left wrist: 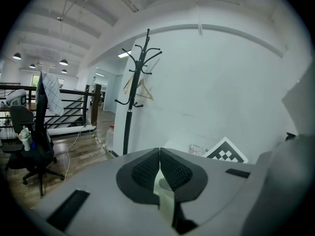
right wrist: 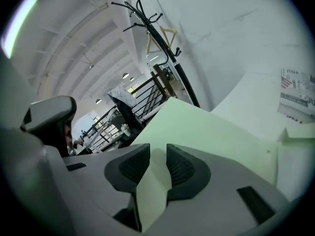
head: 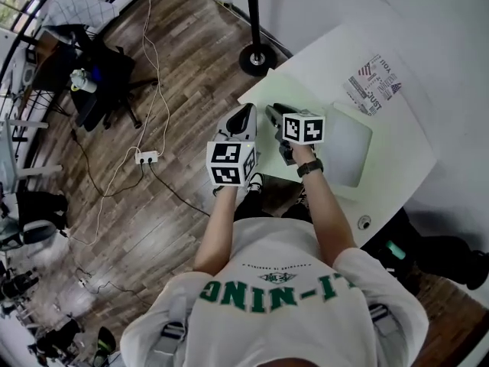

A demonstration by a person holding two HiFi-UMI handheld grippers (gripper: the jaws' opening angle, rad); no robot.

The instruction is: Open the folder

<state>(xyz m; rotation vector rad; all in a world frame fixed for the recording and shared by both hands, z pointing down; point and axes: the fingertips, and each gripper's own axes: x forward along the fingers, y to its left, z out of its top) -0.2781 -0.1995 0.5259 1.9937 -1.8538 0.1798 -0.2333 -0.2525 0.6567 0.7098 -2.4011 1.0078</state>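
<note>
A pale green folder [head: 269, 92] lies on the white table [head: 412, 147], with a grey-white sheet [head: 348, 153] at its right side. In the head view my left gripper [head: 244, 118] is at the folder's left edge, and my right gripper [head: 273, 114] is close beside it over the folder. In the left gripper view my left gripper [left wrist: 160, 155] has its pads together, with a strip of the green cover [left wrist: 166, 200] caught between the jaws. In the right gripper view my right gripper [right wrist: 158, 154] stands open; the raised, tilted cover [right wrist: 197, 127] passes between its pads, which do not press on it.
A printed paper [head: 374, 82] lies at the table's far side. A black coat rack [head: 257, 58] stands on the wooden floor just past the table corner. Left of the table are cables, a power strip [head: 147, 157] and an office chair [head: 99, 75]. The white wall is close behind the table.
</note>
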